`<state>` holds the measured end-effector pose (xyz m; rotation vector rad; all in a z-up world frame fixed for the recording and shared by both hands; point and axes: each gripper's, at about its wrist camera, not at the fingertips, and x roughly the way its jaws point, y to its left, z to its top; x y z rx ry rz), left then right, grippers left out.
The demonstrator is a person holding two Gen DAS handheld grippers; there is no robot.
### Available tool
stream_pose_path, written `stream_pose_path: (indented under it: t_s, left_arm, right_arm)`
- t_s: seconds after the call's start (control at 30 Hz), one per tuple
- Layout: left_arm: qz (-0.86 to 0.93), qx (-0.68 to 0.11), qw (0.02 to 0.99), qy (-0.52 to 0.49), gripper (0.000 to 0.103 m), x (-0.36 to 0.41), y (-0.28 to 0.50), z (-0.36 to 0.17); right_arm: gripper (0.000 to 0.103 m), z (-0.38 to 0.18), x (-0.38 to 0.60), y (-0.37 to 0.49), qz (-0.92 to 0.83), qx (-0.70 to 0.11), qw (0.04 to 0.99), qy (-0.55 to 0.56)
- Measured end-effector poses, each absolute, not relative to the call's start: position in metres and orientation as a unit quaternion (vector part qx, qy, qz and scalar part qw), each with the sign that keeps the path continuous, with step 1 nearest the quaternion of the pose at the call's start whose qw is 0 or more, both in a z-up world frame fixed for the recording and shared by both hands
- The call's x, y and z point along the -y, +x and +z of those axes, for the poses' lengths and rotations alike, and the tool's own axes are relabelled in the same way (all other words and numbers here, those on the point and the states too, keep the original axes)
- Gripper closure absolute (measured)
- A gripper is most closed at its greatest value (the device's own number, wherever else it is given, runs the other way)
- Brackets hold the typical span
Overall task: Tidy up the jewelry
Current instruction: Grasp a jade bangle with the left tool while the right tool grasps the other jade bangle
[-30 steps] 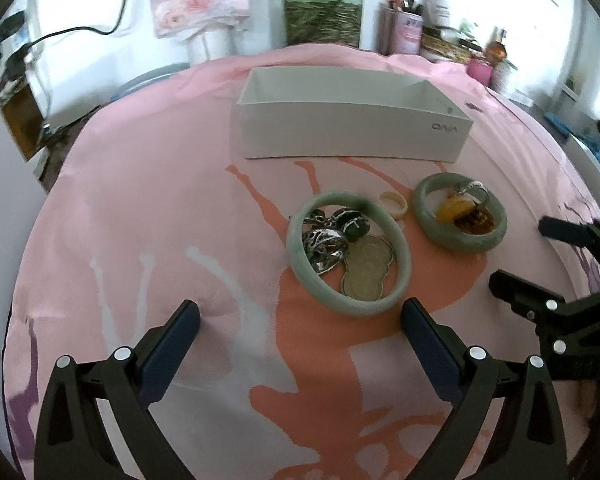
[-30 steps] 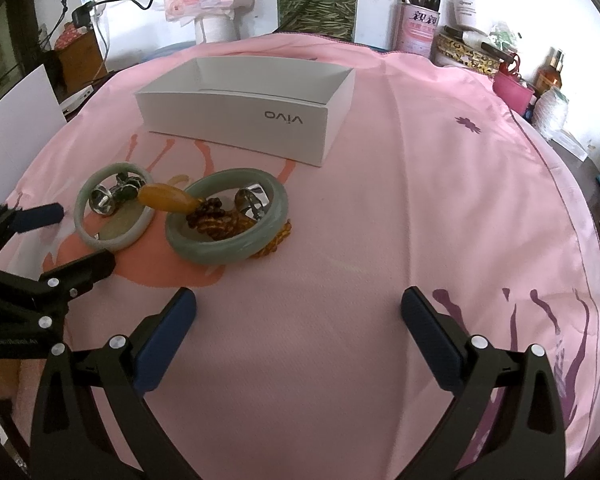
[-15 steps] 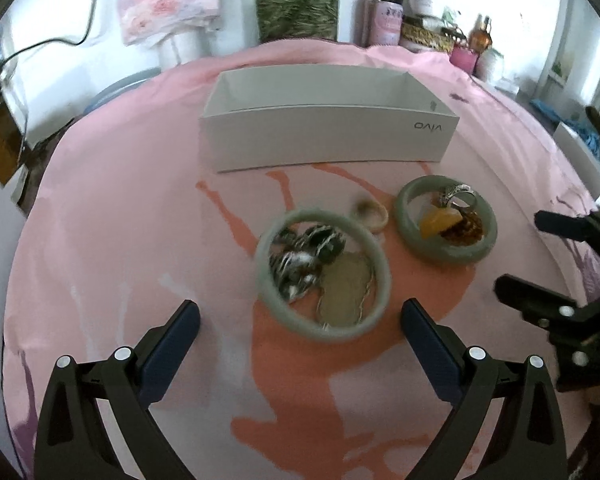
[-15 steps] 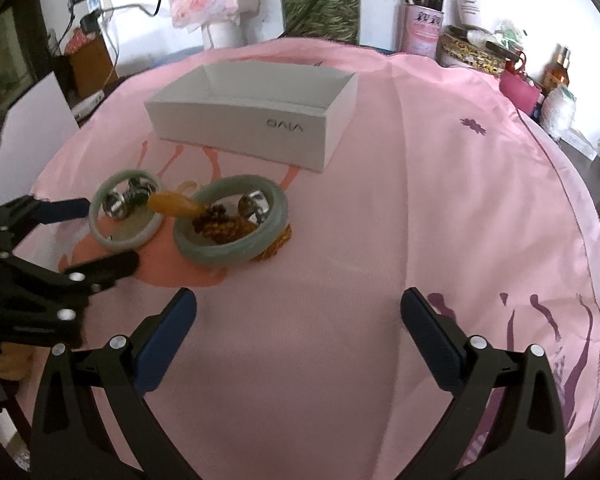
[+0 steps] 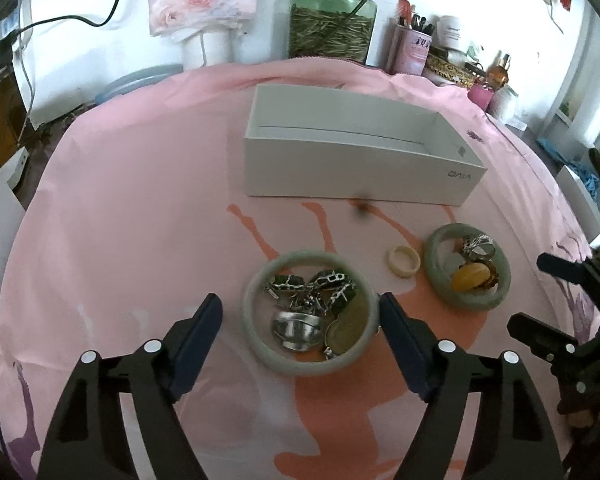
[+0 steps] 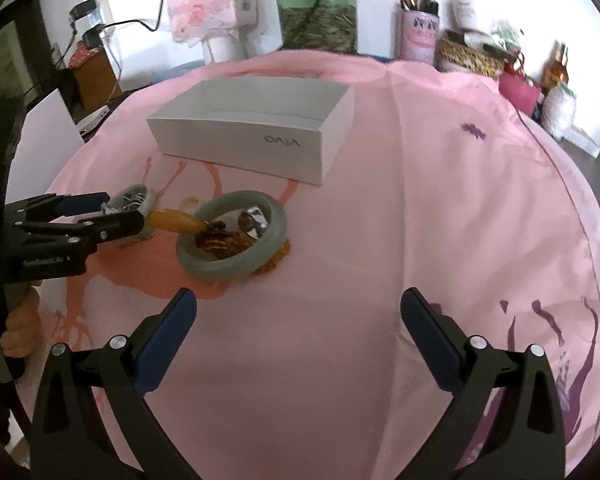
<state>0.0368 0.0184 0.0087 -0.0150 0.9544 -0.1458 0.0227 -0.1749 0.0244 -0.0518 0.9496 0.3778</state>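
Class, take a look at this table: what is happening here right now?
A person holding a gripper in each hand is sorting jewelry on a pink tablecloth. The left gripper is closing around a green jade bangle that rings some silver pieces and coins; the pads don't yet clearly press on it. The right gripper waits open and empty over bare cloth. A second bangle with an amber piece, a small cream ring and the empty white box lie untouched.

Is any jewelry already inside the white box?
No, the white box shows only bare walls and floor; both jade bangles lie on the cloth.
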Motion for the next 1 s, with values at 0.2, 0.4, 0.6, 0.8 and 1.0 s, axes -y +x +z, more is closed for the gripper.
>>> stream_pose_path:
  t_s: [0.2,0.4,0.6,0.8,1.0]
  left_arm:
    - [-0.072,-0.458,0.886,0.011,0.023,-0.013,0.034,0.007]
    - [-0.073,-0.459,0.885,0.019,0.024,-0.012,0.032,0.006]
    - [-0.073,-0.458,0.886,0.019,0.031,-0.014,0.032,0.007]
    - [-0.077,-0.456,0.887,0.025,0.034,-0.012,0.031,0.008]
    - [-0.08,-0.457,0.886,0.014,0.034,-0.014,0.033,0.009]
  right_arm:
    - [0.006,0.024,0.152,0.033,0.202,-0.467,0.86,-0.045]
    - [0.006,0.021,0.122,0.055,0.204,-0.476,0.85,-0.101]
    - [0.025,0.015,0.125,0.06,0.223,-0.47,0.85,-0.082]
    - [0.034,0.018,0.128,0.057,0.233,-0.461,0.853,-0.077]
    - [0.034,0.029,0.135,0.05,0.238,-0.44,0.864,-0.065]
